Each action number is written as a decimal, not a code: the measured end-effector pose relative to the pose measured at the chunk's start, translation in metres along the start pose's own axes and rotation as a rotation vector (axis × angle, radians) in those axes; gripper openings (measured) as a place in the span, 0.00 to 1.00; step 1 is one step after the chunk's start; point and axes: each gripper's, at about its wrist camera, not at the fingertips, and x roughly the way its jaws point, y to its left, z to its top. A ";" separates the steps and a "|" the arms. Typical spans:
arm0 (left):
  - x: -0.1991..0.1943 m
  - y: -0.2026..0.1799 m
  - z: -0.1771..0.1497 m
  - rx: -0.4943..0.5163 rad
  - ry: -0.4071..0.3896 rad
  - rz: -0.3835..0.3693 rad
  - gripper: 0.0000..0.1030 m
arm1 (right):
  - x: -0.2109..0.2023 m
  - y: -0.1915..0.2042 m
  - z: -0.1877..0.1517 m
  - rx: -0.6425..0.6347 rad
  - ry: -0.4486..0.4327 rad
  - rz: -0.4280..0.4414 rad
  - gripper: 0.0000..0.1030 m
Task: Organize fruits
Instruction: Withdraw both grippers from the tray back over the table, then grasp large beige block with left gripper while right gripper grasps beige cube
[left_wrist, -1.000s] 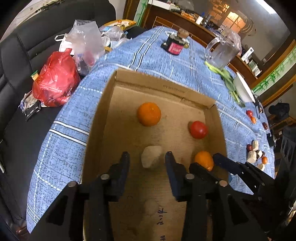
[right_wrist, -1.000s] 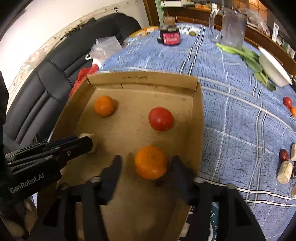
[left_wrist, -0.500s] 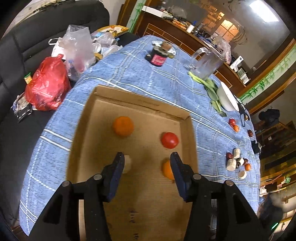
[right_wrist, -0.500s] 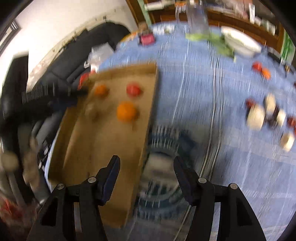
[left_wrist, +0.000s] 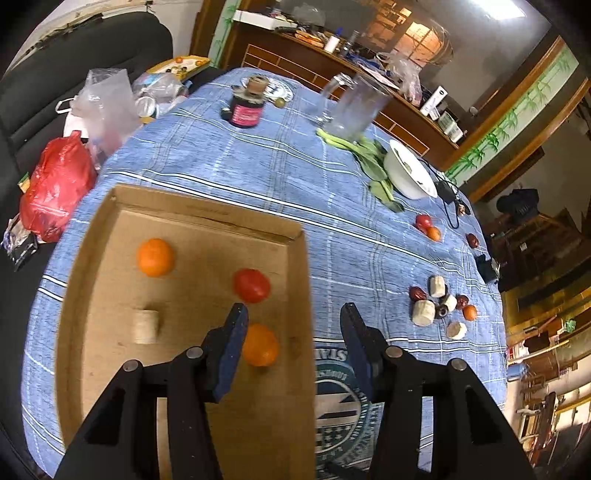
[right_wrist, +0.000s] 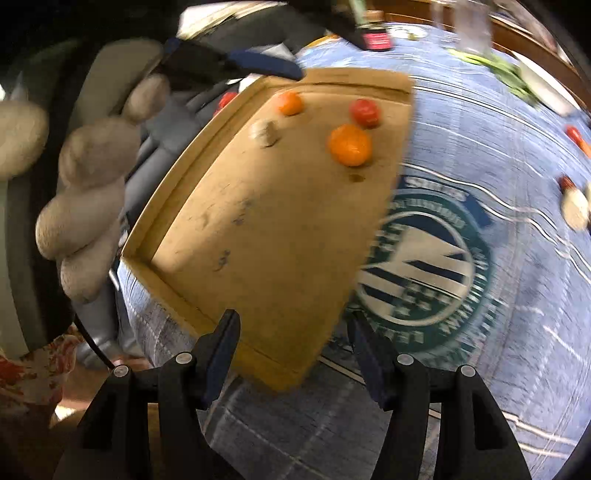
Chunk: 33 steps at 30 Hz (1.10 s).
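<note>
A shallow cardboard tray (left_wrist: 110, 369) lies on the blue tablecloth and holds two oranges (left_wrist: 155, 257) (left_wrist: 260, 345), a red tomato (left_wrist: 251, 285) and a pale cylinder piece (left_wrist: 146, 326). My left gripper (left_wrist: 293, 345) is open and empty, raised above the tray's right wall. My right gripper (right_wrist: 293, 349) is open and empty, high over the tray's near corner (right_wrist: 280, 373). The same fruits show in the right wrist view: the near orange (right_wrist: 349, 144), the tomato (right_wrist: 365, 112). Loose fruits and pale pieces (left_wrist: 439, 304) lie on the cloth to the right.
A white bowl (left_wrist: 410, 173) with greens, a glass pitcher (left_wrist: 354, 110) and a dark jar (left_wrist: 245, 107) stand at the far side. Red (left_wrist: 55, 184) and clear plastic bags lie on the black sofa left. The person's gloved hand (right_wrist: 85, 206) shows left in the right wrist view.
Both grippers have pulled up and back from the tray, leaving the pale piece and the near orange in it. The left gripper has swung right; the right one has drawn back to the tray's near corner.
</note>
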 end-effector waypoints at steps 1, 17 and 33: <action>0.004 -0.007 -0.001 0.004 0.009 -0.006 0.50 | -0.006 -0.011 -0.002 0.035 -0.015 -0.005 0.64; 0.080 -0.145 -0.041 0.202 0.119 0.020 0.66 | -0.125 -0.243 -0.025 0.458 -0.230 -0.280 0.63; 0.170 -0.206 -0.045 0.336 0.167 0.063 0.51 | -0.098 -0.280 0.013 0.377 -0.233 -0.315 0.58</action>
